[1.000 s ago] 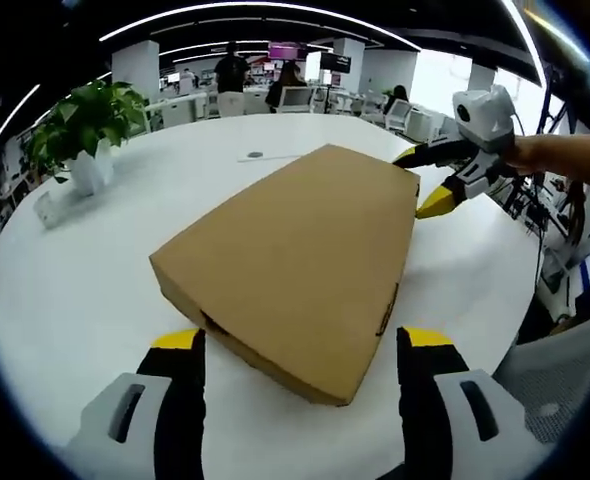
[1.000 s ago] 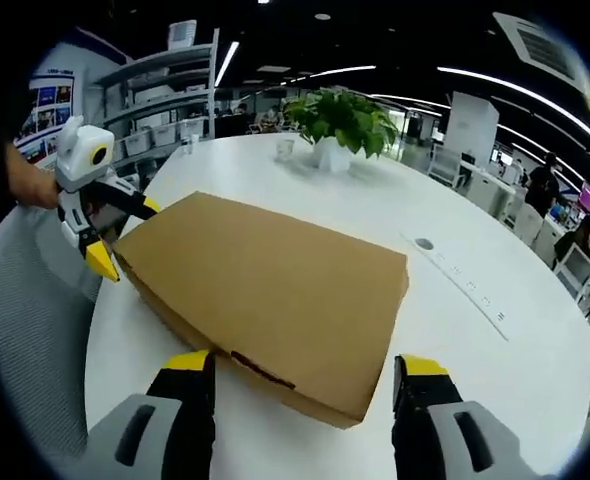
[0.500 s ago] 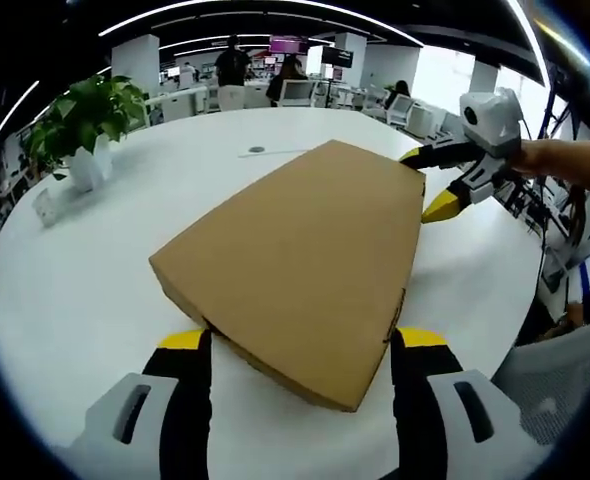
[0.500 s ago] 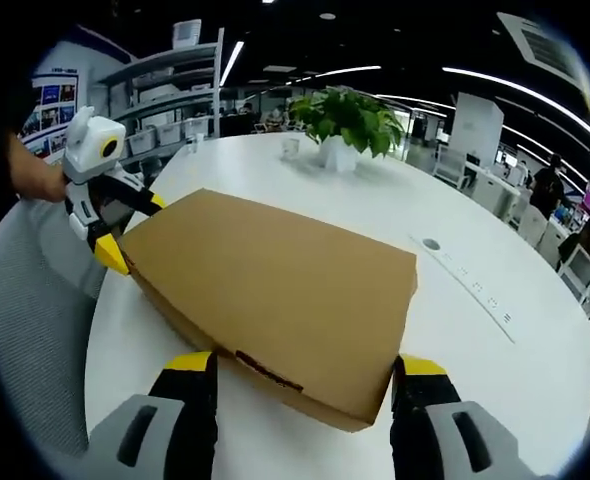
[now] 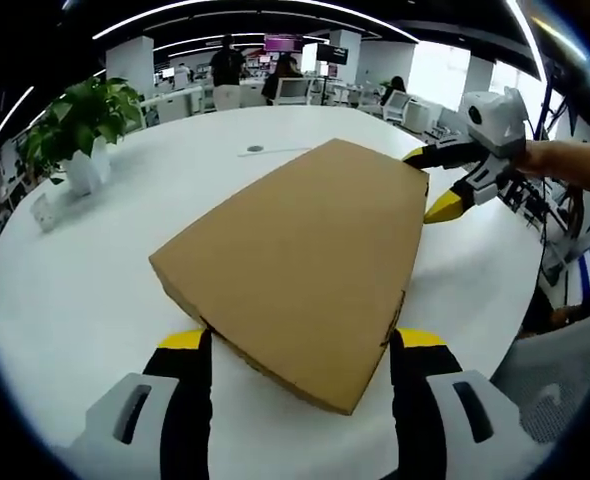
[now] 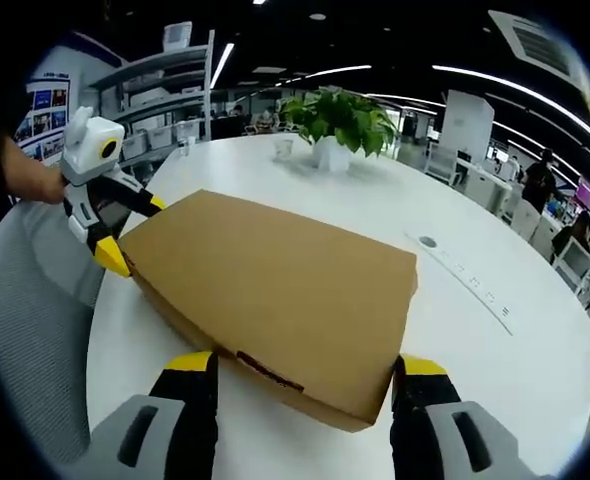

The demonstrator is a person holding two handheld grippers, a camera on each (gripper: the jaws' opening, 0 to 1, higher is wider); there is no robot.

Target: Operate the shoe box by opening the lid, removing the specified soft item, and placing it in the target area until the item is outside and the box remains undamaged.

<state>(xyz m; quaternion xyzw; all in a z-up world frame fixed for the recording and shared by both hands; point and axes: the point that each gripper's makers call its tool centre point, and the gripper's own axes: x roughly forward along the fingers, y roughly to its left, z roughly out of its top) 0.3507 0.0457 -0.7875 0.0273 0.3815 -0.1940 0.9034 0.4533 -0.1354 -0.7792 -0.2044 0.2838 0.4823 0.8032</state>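
claws [image 5: 298, 345] astride box [image 5: 295, 255] corners, lengthwise

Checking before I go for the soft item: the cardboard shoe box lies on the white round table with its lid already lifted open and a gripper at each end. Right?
Not quite: the lid is shut, flat on the shoe box, as the right gripper view shows. The rest holds: it lies on the white round table, with the left gripper at one end and the right gripper at the other, both open.

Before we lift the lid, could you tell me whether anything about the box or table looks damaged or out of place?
Nothing stands out. The shoe box lies flat and closed on the white table, its lid unbent, an open gripper at each end. The potted plant stands upright, well clear.
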